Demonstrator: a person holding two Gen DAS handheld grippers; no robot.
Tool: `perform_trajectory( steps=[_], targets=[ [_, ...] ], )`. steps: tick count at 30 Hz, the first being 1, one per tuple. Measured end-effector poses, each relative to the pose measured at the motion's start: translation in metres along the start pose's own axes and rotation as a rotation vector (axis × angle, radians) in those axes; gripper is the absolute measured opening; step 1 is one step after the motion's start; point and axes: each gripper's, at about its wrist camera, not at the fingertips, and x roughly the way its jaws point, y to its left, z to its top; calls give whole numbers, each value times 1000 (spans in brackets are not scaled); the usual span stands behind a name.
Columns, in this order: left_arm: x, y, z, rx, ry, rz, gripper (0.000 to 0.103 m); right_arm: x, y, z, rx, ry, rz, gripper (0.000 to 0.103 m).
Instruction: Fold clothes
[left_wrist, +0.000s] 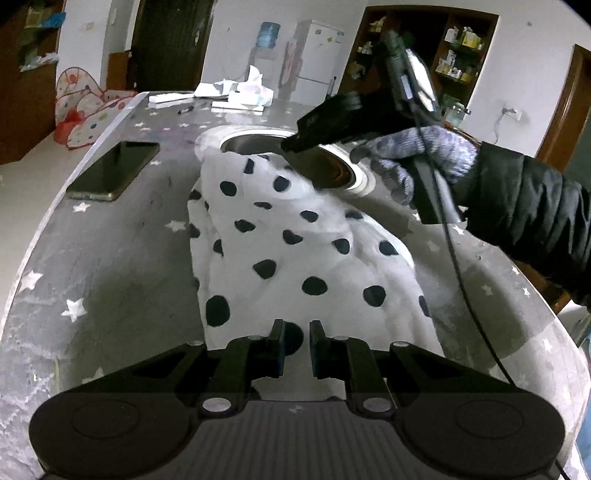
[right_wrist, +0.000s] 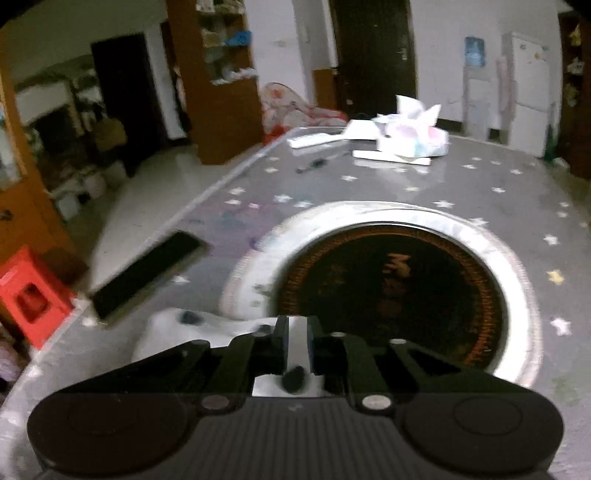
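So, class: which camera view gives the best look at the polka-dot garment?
The left wrist view: the polka-dot garment lies spread across the table there, almost whole. The right wrist view shows only a small bunched corner of it, pinched between the right gripper fingers.

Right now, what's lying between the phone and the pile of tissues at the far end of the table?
Mostly bare star-patterned table, apart from a small dark object near the pile of tissues. The right wrist view shows it beyond the phone.

One white black-dotted garment (left_wrist: 295, 251), one dark flat phone (left_wrist: 114, 170), one round black inset burner (right_wrist: 391, 291), one red plastic stool (right_wrist: 31, 295), two black grippers (left_wrist: 295, 339) (right_wrist: 298, 345).
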Motion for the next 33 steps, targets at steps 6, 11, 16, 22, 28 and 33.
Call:
perform_trajectory(
  steps=[6, 11, 16, 22, 28, 33],
  targets=[
    [4, 4, -3, -13, 13, -9, 15, 18, 35, -7, -119, 88, 203, 13],
    [5, 3, -3, -13, 11, -13, 16, 52, 60, -6, -133, 122, 182, 18],
    [4, 2, -4, -15, 9, -20, 16, 41, 49, 16, -34, -13, 164, 20],
    [3, 4, -6, -19, 1, -27, 16, 45, 51, 16, -61, 51, 183, 20],
    [4, 4, -6, -19, 0, -28, 16, 53, 81, 13, -153, 52, 168, 47],
    [4, 5, -6, -19, -4, -31, 16, 54, 82, 10, -147, 80, 48, 14]
  ],
)
